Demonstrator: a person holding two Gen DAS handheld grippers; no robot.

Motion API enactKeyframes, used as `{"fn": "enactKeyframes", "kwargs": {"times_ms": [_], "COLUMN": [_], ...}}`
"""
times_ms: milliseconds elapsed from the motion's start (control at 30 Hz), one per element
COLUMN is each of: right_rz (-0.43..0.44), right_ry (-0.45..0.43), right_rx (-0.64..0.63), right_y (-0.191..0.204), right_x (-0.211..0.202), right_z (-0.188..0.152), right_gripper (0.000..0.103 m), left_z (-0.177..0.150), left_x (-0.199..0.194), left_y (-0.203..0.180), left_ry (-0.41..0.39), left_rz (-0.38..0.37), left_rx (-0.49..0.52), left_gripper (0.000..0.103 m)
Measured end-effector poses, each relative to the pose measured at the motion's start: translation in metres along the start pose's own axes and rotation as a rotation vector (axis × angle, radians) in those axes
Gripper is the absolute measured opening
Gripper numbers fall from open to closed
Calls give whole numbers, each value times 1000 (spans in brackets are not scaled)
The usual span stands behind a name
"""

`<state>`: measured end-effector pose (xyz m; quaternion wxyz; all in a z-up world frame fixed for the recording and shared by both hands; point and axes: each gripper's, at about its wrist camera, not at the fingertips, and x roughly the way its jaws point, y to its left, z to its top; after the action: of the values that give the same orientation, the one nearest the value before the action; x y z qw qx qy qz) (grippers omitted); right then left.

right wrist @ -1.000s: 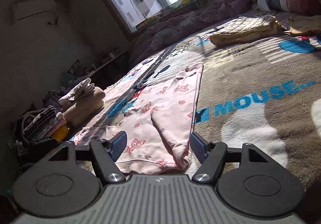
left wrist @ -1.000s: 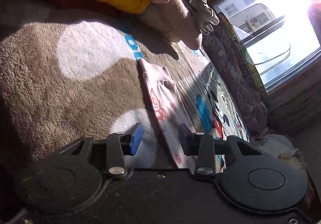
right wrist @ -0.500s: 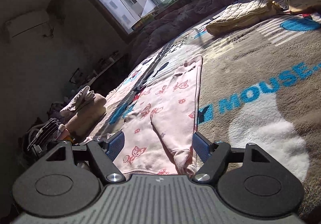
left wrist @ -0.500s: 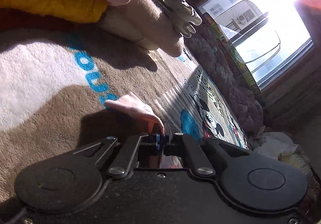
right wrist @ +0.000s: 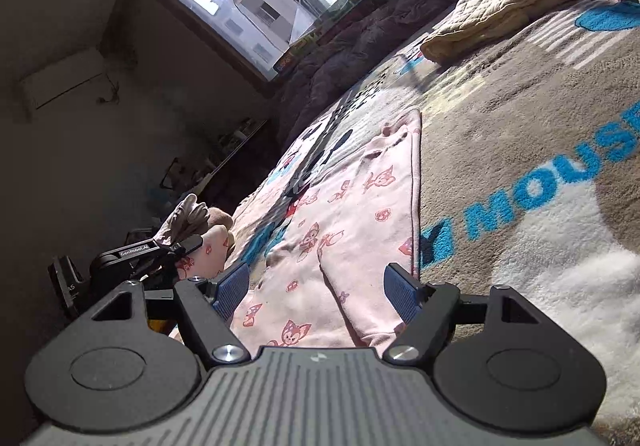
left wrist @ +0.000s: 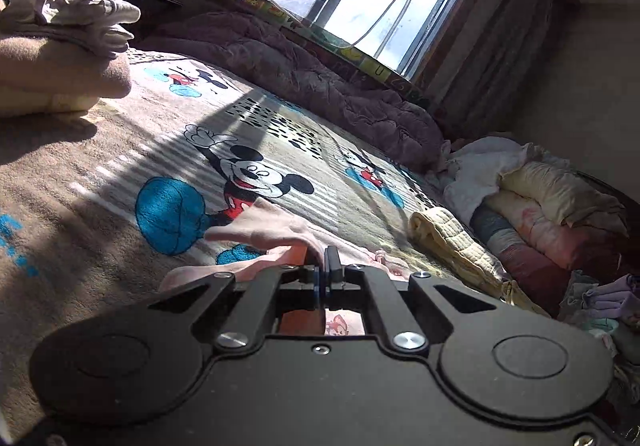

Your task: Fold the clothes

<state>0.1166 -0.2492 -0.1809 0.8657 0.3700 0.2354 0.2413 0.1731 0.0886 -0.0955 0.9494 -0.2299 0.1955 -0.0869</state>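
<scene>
Two tongs, left tongs (left wrist: 329,264) pinching pink garment (right wrist: 352,206), right tongs (right wrist: 316,288) spread

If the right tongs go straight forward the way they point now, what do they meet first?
Most likely the pink printed garment. The right tongs stand open, low over the blanket, and the cloth already lies between their pads. Depth is uncertain, but nothing else shows in that line.

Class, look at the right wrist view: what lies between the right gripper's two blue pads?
The pink printed garment, lying flat on the blanket; the right gripper stands open around it.
</scene>
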Motion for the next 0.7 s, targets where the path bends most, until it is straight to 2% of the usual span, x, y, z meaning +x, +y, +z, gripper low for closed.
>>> {"fn": "enactKeyframes", "kwargs": {"times_ms": [200,367,467,533,567,600,700], "right_rz": [67,102,103,94,89,83,68], "right_ry": [-43,-103,-141,-159,-166,-173,-184], "right_rx": [191,334,400,425,434,440,439], "right_y": [-25,-45,-57,-62,-65,-67,-71], "right_x": [-8,-16,-19,-21,-22,-22,-22], "right_z": [4,5,5,5,5,6,6], "right_gripper": [75,75,75,75,75,74,74], "left_z": [-24,-58,-79,-98,-108,-112,-110], "left_x": [15,27,34,38,40,39,26], "left_y": [-53,-106,-131,-145,-152,-153,-151], "left_ry": [53,97,152,213,245,251,251], "left_rz": [-59,-119,-172,-220,-244,-273,-344], "left_rx": [146,326,454,554,605,615,629], "left_gripper": [0,0,1,28,61,64,64]}}
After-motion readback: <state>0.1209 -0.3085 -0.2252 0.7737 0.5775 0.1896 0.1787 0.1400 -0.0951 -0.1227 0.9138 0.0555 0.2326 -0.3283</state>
